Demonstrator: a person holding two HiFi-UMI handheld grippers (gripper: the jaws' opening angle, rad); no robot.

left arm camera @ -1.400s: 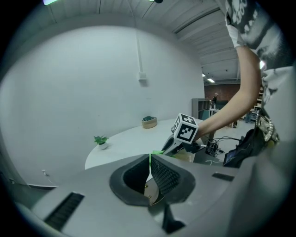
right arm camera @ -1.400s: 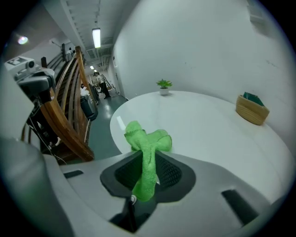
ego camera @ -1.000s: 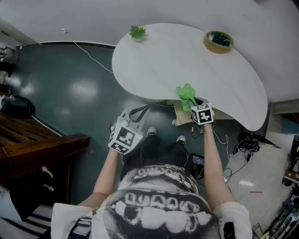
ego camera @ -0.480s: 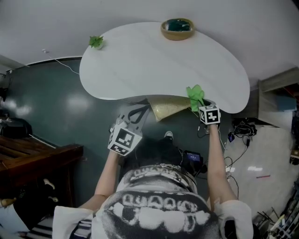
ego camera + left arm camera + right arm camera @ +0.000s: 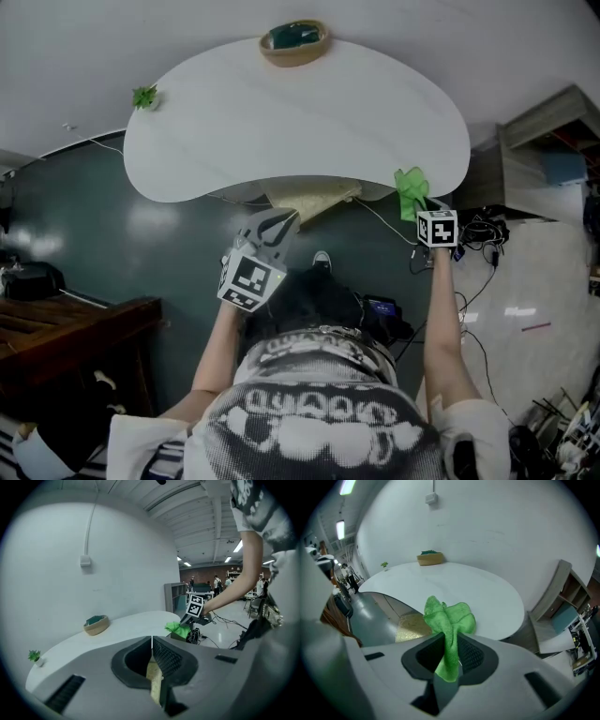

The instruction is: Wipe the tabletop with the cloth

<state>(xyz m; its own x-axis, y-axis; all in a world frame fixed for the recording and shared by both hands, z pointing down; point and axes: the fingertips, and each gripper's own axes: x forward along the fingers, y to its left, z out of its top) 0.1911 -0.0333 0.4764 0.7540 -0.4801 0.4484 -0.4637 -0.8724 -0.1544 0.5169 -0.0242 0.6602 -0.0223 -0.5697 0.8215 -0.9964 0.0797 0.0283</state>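
Right gripper view — bunched green cloth (image 5: 449,617) pinched in right tool (image 5: 451,643).

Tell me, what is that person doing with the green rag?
A person stands at a white table with a gripper in each hand. The right gripper is shut on the green cloth at the table's near right edge. The left gripper is shut and empty, off the table. A basket and a little plant sit at the far side.

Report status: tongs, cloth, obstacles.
Left tongs shut, empty. Right tongs shut on cloth, at table edge. Bowl, plant far side.
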